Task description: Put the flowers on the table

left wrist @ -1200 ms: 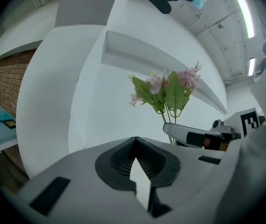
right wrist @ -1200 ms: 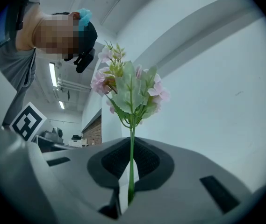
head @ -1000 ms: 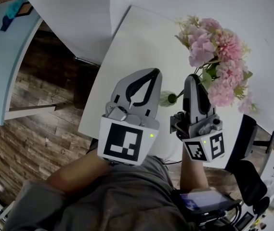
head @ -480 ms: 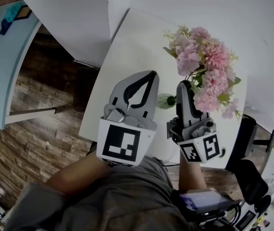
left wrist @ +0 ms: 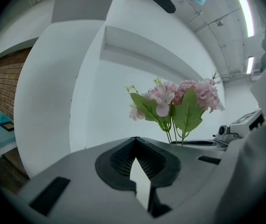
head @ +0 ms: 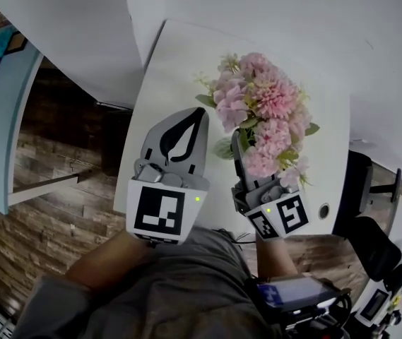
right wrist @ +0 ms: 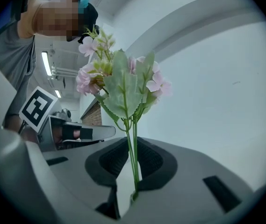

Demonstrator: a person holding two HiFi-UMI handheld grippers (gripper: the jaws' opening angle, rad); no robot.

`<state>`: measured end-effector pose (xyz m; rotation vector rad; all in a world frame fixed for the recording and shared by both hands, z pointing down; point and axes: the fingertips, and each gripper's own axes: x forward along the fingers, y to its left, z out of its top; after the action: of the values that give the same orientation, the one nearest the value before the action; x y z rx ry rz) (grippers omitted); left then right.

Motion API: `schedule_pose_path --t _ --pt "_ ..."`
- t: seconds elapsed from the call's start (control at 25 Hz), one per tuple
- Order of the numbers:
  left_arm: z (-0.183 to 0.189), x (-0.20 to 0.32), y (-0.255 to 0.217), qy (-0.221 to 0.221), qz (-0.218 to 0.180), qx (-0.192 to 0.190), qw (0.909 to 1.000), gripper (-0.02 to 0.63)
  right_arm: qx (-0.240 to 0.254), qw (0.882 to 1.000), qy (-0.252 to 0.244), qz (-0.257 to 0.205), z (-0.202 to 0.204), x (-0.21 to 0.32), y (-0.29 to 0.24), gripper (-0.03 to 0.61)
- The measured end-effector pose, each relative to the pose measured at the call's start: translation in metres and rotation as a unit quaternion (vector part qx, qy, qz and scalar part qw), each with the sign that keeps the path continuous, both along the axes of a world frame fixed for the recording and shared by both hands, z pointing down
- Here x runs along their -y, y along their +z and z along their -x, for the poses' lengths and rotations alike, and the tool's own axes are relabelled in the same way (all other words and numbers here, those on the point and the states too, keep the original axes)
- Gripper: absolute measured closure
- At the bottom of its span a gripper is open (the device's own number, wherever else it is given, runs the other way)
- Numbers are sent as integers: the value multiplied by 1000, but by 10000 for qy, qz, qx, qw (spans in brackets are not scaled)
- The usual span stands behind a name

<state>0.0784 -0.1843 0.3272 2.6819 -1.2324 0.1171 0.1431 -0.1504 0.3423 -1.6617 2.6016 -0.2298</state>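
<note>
Since a second ago, the grey plastic left gripper (head: 201,113), the grey plastic right gripper (head: 239,138) and the bouquet of pink flowers (head: 257,101) have all slid toward 9 o'clock in our head view. The blooms now crowd closer to the left gripper's tip.

We see the white rectangular table (head: 176,76) filling the upper middle of that view. The brown wooden plank floor (head: 52,210) lies at 9 o'clock of it and our grey shirt (head: 179,288) at 6 o'clock.

The left gripper hangs over the table's 7 o'clock part, pointing toward 12. Its jaws are pressed together at the tips with nothing between them. In its own view the bouquet stands at 1 o'clock beyond them.

The right gripper sits just beside it at 3 o'clock, near the table's near edge. Its jaws are opening, and the thin green stems (right wrist: 133,157) stand upright between the pads. They lie along the 3 o'clock pad, with a sliver of light at 9 o'clock of them.

The bouquet rises from those jaws toward 12 o'clock, above the table top. We cannot tell whether the stem ends touch the table. A broad green leaf (right wrist: 123,92) spreads just above the jaws, below the blooms.
</note>
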Motion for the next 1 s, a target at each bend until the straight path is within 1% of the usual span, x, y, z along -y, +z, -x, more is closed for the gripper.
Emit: schedule_pose_path --t 0.12,0.32,0.52,0.6,0.72,0.88,1.0 --pt "10 -8 -1 95 -51 -15 9999 607 -163 9998 38 111 14 -10 5 517" --pt "6 -6 -1 45 -18 21 10000 607 -186 9993 -57 319 12 -14 18 503" --pt "8 -11 8 313 -44 251 9992 607 -284 9982 78 526 14 -26 30 474" --pt "7 -13 11 376 -41 291 9989 607 -310 9978 144 571 12 -28 31 453" --pt "7 -15 16 431 -34 338 9985 607 -377 9974 193 575 10 -30 32 416" --pt "10 -16 19 489 -10 391 9980 607 -276 9985 215 420 15 -26 10 405" --pt "8 -16 20 533 -9 418 9977 607 -315 9982 205 460 12 -36 27 375"
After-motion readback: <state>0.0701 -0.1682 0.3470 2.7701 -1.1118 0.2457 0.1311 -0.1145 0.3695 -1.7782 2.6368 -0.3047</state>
